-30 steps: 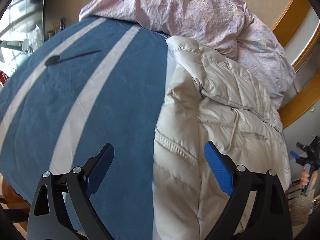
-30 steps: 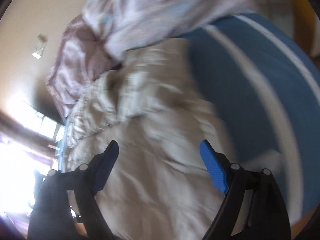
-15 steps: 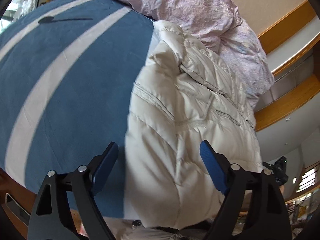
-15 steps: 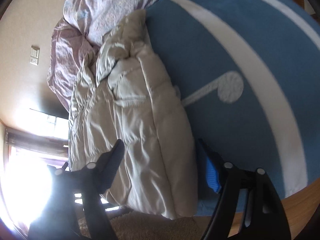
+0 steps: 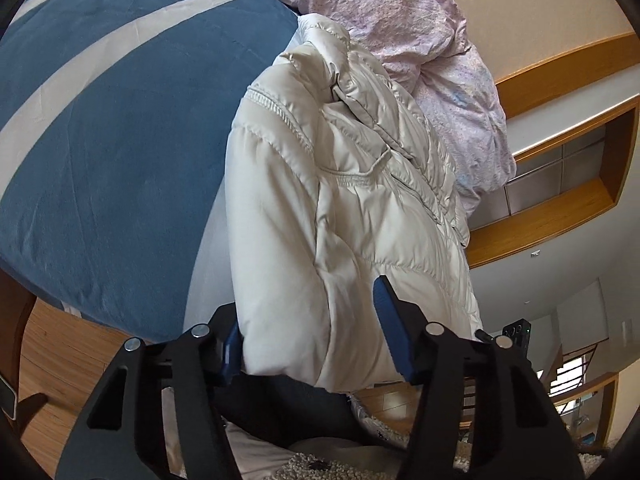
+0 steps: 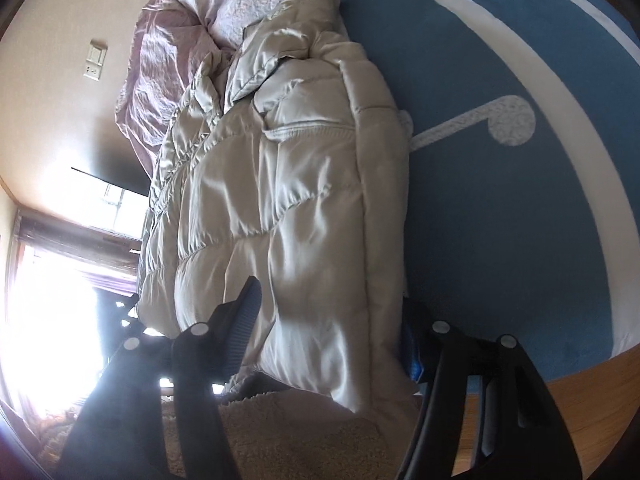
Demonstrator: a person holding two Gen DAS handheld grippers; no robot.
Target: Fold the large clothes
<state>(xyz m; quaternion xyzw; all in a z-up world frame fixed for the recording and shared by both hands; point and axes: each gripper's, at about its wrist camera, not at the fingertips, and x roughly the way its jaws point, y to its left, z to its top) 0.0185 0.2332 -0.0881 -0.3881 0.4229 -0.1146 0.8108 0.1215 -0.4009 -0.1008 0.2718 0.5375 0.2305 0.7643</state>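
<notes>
A cream puffer jacket (image 5: 344, 168) lies lengthwise on the blue bed cover (image 5: 120, 128), its hem hanging over the near edge. In the left wrist view my left gripper (image 5: 308, 312) straddles one hem corner. Its jaws are closing with the jacket between the blue pads (image 5: 390, 328), and the left pad is partly hidden behind the fabric. In the right wrist view the same jacket (image 6: 304, 200) fills the middle. My right gripper (image 6: 332, 300) straddles the other hem corner, jaws closing. One of its fingers (image 6: 244, 312) rests over the fabric and the other is half hidden beside the jacket's edge.
A crumpled pink duvet (image 5: 400, 28) is bunched at the head of the bed behind the jacket. The blue cover has white stripes (image 6: 560, 128) and a note-shaped patch (image 6: 508, 120). Wooden floor (image 5: 60, 352) and a shaggy rug (image 6: 288, 436) lie below the bed's near edge.
Both grippers moved down and forward to the jacket's hem, which now sits between each pair of fingers. Both pairs of jaws have narrowed.
</notes>
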